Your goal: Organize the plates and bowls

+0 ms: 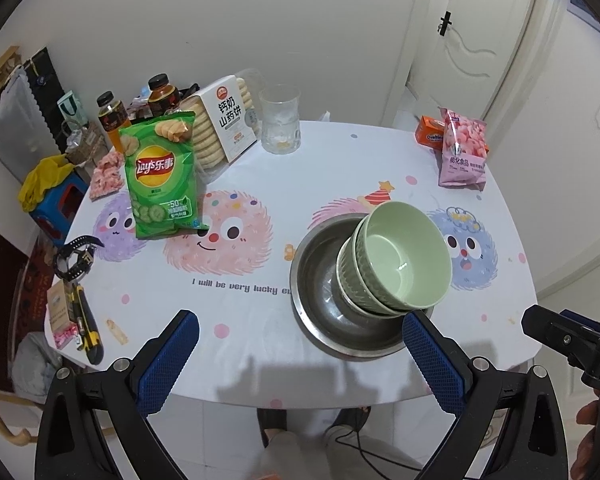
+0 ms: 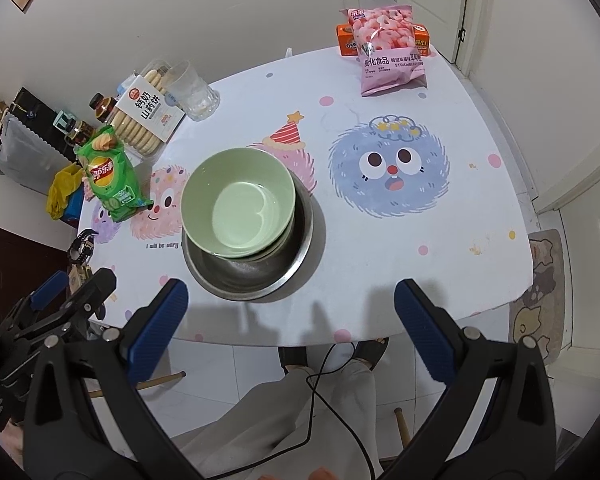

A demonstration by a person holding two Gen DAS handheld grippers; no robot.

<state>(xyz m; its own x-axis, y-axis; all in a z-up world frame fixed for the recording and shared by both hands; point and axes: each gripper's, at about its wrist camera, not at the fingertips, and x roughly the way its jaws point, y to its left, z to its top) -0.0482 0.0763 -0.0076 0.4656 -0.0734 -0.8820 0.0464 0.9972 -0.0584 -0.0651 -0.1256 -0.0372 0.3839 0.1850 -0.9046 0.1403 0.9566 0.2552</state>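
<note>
Both my grippers, left [image 1: 300,354] and right [image 2: 290,320], hang spread wide and empty over the table's [image 2: 440,272] near edge. Just beyond, near that edge's middle, two nested green bowls [image 2: 238,204] sit tilted in the steel basin [image 2: 256,276]. I'd settle them level, gripping the rim gently.

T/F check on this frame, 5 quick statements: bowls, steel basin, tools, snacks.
1. The green bowls sit stacked inside the steel basin. True.
2. The left tool grips a bowl. False: it is open and holds nothing.
3. The right tool is open, short of the basin. True.
4. The chips bag lies flat. False: it stands upright.
5. The glass is inside the basin. False: it stands apart, beside the biscuit box.
</note>
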